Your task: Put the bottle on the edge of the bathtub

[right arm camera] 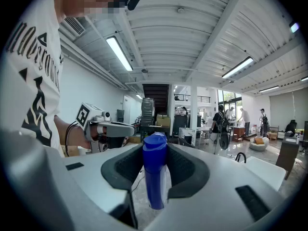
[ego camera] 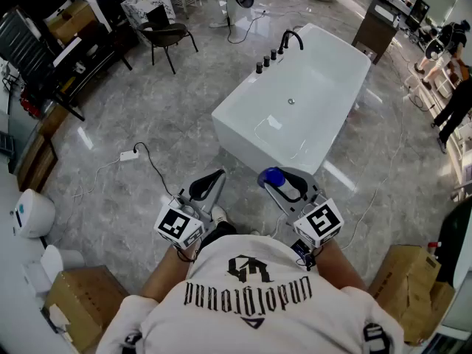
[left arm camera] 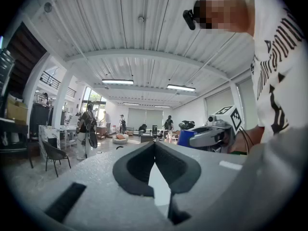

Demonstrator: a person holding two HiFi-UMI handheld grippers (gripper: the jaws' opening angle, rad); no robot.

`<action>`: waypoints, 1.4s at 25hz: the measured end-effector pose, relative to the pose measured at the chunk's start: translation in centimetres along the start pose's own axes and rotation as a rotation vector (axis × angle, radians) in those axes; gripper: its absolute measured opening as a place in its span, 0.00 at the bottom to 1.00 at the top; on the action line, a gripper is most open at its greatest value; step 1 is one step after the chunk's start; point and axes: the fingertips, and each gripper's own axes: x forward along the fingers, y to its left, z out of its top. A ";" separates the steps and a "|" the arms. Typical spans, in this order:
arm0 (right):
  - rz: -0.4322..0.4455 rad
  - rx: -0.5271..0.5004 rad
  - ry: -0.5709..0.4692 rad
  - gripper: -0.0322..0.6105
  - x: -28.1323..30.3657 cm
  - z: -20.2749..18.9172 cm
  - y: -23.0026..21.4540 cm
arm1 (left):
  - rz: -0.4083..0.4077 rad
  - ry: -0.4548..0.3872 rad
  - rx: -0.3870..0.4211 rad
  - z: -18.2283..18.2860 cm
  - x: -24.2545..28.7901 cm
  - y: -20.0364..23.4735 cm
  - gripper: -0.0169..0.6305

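A blue bottle (ego camera: 274, 175) (right arm camera: 155, 172) with a blue cap stands upright between the pads of my right gripper (ego camera: 284, 185) (right arm camera: 155, 150), which is shut on it. My left gripper (ego camera: 209, 186) (left arm camera: 155, 146) is beside it to the left, its jaws closed together with nothing between them. Both are held low in front of the person, a short way before the near end of the white bathtub (ego camera: 243, 135) (right arm camera: 262, 170). A black faucet (ego camera: 291, 39) stands on the tub's far left rim. In the left gripper view the bottle (left arm camera: 185, 137) shows at the right.
A black chair (ego camera: 166, 35) stands at the back left. Cardboard boxes (ego camera: 81, 301) (ego camera: 413, 286) sit near both lower corners. A white power strip with its cable (ego camera: 129, 155) lies on the grey floor left of the tub. A person (ego camera: 453, 102) stands at the right edge.
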 end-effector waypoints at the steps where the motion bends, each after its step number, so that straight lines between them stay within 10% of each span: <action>1: 0.000 -0.001 0.002 0.29 0.1 -0.1 -0.1 | -0.003 0.001 0.002 -0.1 0.1 0.1 0.05; 35: -0.051 -0.009 0.024 0.29 19.3 2.8 -4.9 | -0.053 0.013 0.015 -0.2 0.3 19.3 0.05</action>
